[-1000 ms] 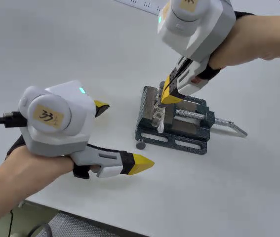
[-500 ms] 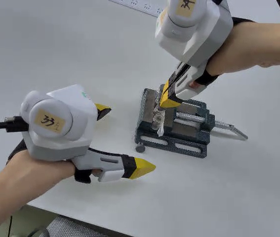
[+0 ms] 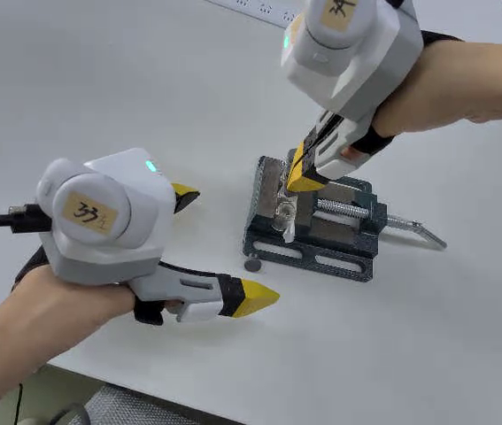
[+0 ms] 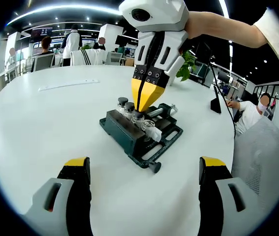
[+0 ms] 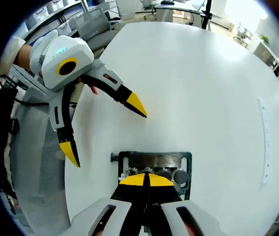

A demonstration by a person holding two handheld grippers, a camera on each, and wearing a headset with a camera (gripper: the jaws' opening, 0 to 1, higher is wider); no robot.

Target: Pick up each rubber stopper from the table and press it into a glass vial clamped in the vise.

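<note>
Right now the right gripper (image 3: 303,181), jaws clenched tip to tip on nothing visible, is hovering directly above a dark stopper (image 4: 138,115) sitting in an upright vial (image 4: 140,122) in the vise (image 4: 119,129), while the left gripper (image 3: 224,245), spread wide, is idling well aside.

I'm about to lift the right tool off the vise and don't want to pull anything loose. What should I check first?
1. Vise sits flat on the table: ok.
2. Right tool jaws shut, tips at a vial mouth in the row: ok.
3. Stopper under those tips fully seated: cannot tell, the tips cover it.
4. Two far vials carry dark stoppers: ok.
5. Left tool open, apart from the vise: ok.
</note>
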